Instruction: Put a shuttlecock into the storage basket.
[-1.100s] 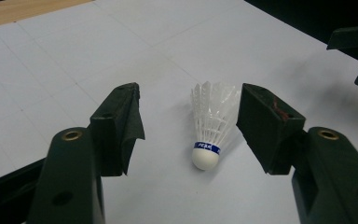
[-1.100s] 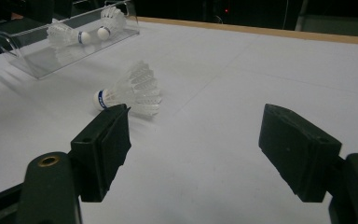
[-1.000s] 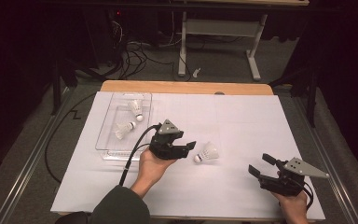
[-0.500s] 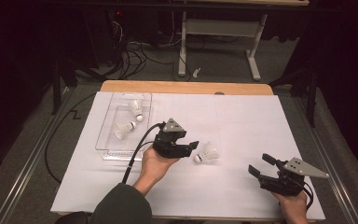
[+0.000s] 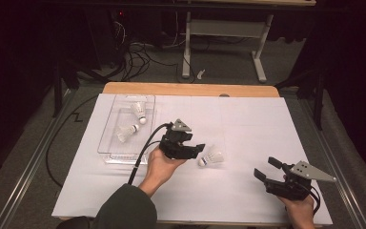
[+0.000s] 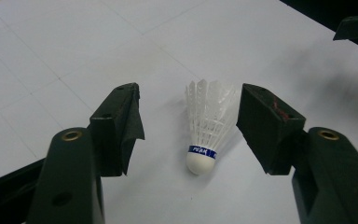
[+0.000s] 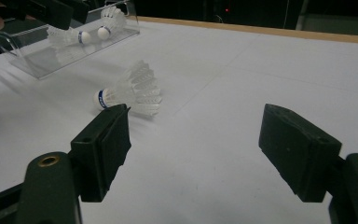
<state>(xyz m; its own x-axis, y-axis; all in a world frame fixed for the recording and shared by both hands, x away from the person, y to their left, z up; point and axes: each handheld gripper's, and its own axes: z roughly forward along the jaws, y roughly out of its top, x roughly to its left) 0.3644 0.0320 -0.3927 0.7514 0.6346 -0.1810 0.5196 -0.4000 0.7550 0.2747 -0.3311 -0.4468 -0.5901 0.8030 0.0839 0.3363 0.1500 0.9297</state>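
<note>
- Shuttlecock (image 5: 212, 156): I count three in all. One lies loose on the white sheet (image 5: 248, 124), and two more (image 5: 139, 111) (image 5: 125, 132) lie inside the clear tray (image 5: 106, 143) at the left of the table.
- Grippers: I have two, one in each hand. My left gripper (image 5: 198, 148) sits near the middle of the sheet, just left of the loose shuttlecock; my right gripper (image 5: 267, 168) rests near the front right corner, well apart from it.
- Left jaws: spread wide. In the left gripper view the shuttlecock (image 6: 206, 125) lies between them, closer to the jaw on that view's right, and I see a gap on both sides, so neither jaw touches it.
- Right jaws: also spread wide with nothing between them; in the right gripper view the shuttlecock (image 7: 129, 91) lies ahead and to the left of them.
- Room: bare white sheet lies open around the loose shuttlecock on the far side and to the right. The tray stands near the sheet's left edge, with my left hand (image 5: 162, 164) between tray and shuttlecock. The table's wooden edge (image 5: 190, 89) runs along the far side.
- Look: white feathered skirt, white rounded cork base, a blue band with small lettering just above the base. It lies on its side, cork towards my left gripper, feathers pointing away.
</note>
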